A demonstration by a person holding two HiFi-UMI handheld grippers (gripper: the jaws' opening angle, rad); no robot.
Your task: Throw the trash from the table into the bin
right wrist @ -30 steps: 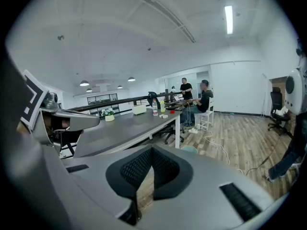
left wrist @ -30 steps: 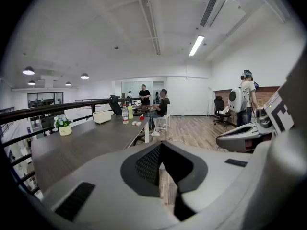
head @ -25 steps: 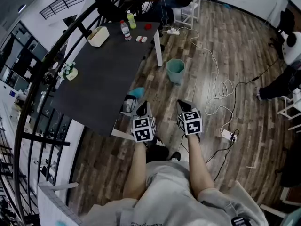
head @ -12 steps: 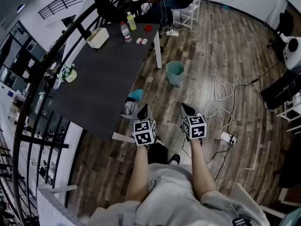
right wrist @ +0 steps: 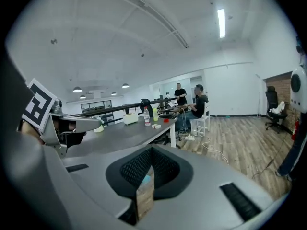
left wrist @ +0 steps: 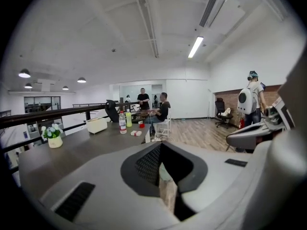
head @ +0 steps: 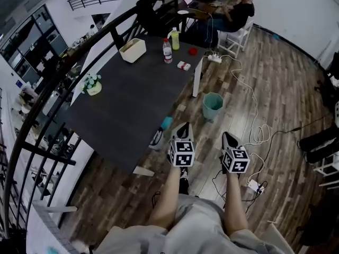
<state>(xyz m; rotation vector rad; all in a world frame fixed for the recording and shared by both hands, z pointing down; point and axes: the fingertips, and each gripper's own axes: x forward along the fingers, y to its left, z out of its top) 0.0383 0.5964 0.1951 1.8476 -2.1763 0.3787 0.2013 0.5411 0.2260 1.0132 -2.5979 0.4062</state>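
Trash lies at the near right edge of the dark table (head: 122,105): a crumpled clear wrapper (head: 157,137) and a blue piece (head: 167,123). The teal bin (head: 213,106) stands on the wood floor beside the table leg. My left gripper (head: 184,130) hovers over the floor just right of the wrapper, jaws together and empty. To its right, my right gripper (head: 228,139) is level with it, also shut and empty, on the near side of the bin. The left gripper view looks over the table (left wrist: 72,147); the right gripper view shows the left gripper (right wrist: 72,126) beside it.
Farther along the table stand a white box (head: 132,50), a water bottle (head: 167,51), a yellow bottle (head: 175,38), a small carton (head: 184,65) and a flower pot (head: 94,86). Cables and a power strip (head: 254,185) lie on the floor. People sit at a far desk (head: 233,15).
Both grippers have travelled forward along the table's right side, closer to the bin. The wrapper and blue piece stay on the table edge. Both jaws remain shut.
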